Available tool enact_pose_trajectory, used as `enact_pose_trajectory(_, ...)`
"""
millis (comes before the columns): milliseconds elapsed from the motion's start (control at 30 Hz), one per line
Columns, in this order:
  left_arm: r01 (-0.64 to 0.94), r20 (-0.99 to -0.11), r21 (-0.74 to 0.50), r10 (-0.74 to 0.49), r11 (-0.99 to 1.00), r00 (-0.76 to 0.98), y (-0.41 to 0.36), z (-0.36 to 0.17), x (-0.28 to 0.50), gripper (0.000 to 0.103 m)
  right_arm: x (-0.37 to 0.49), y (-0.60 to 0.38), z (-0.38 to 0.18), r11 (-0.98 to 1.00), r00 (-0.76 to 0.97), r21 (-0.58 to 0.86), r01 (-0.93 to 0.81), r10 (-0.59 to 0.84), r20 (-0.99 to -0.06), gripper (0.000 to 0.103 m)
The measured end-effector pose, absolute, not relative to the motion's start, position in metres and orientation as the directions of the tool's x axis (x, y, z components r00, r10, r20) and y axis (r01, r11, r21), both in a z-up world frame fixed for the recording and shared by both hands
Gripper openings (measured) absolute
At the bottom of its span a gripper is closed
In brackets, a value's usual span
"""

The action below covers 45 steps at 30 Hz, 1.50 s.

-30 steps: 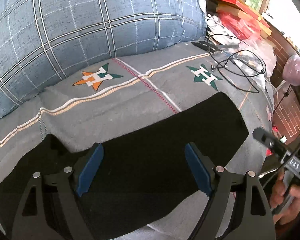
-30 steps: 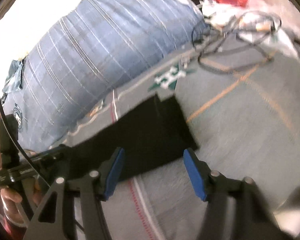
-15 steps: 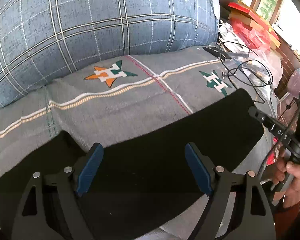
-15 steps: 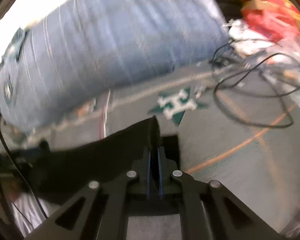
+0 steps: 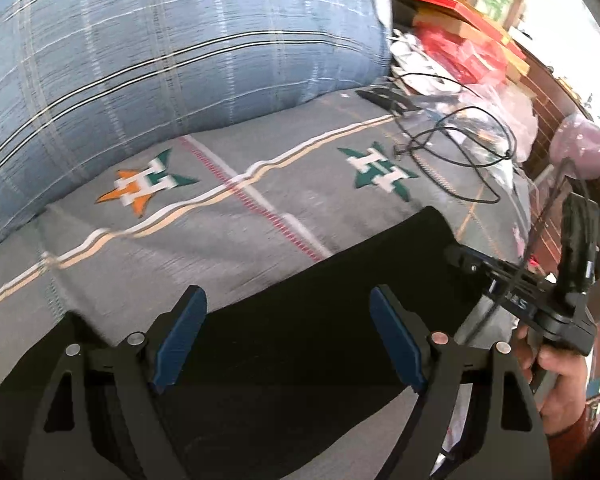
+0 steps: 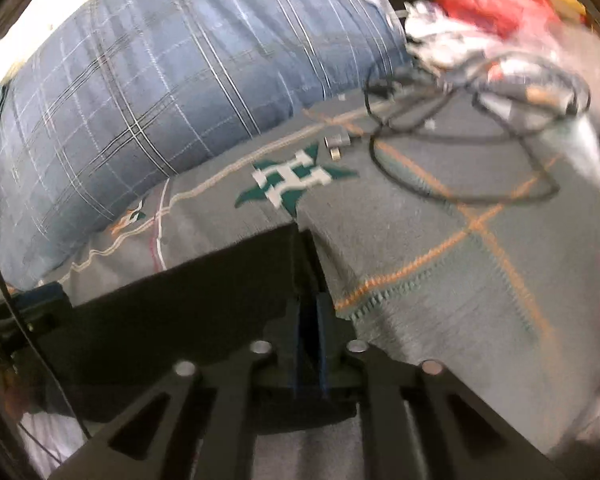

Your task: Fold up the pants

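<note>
Left wrist view: left gripper (image 5: pixel 288 328) wide open over black pants (image 5: pixel 300 344) lying flat on the bed (image 5: pixel 260 240), pillow (image 5: pixel 160 52) beyond

Right wrist view: right gripper (image 6: pixel 310 312) pinched tight on pants (image 6: pixel 204 292) corner, cable (image 6: pixel 460 148) ahead to its right

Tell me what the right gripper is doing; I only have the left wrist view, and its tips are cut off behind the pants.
Observer: The right gripper is shut on the near corner of the black pants.
Operator: Report what lies just beyond that corner.
Observer: A green star emblem on the grey blanket.
Operator: Check the cable.
Observer: The black cable loops on the blanket beyond, apart from the pants.
</note>
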State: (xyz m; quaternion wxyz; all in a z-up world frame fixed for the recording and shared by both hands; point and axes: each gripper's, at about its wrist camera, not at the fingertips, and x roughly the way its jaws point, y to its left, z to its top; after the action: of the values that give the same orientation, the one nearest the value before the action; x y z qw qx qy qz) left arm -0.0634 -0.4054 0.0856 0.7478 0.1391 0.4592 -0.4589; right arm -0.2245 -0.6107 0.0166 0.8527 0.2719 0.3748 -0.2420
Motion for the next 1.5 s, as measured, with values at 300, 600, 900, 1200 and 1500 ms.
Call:
enact_pose_trajectory(300, 0.918, -0.823, -0.271, -0.564, 0.290, -0.065, -0.483, 0.073, -0.076, 0.084, -0.282, -0.598, 0.011, 0.621, 0.693, 0.516, 0.590, -0.062, -0.718, 0.058)
enact_pose_trajectory(600, 0.933, -0.837, -0.324, -0.508, 0.157, -0.205, -0.550, 0.047, -0.088, 0.087, -0.276, -0.594, -0.002, 0.639, 0.746, 0.537, 0.551, -0.089, -0.660, 0.058)
enact_pose_trajectory(900, 0.969, -0.814, -0.241, -0.556, 0.055, -0.171, -0.571, 0.046, -0.117, 0.045, -0.257, -0.604, -0.006, 0.645, 0.742, 0.523, 0.557, -0.104, -0.662, 0.013)
enact_pose_trajectory(1200, 0.934, -0.718, -0.351, -0.658, 0.064, -0.225, -0.522, 0.097, -0.094, 0.010, -0.252, -0.566, 0.050, 0.775, 0.807, 0.445, 0.449, -0.138, -0.574, 0.012)
enact_pose_trajectory(1500, 0.897, -0.632, -0.349, -0.775, 0.272, -0.011, -0.373, 0.168, -0.024, 0.016, -0.192, -0.466, 0.111, 0.919, 0.874, 0.367, 0.142, 0.058, -0.482, 0.012)
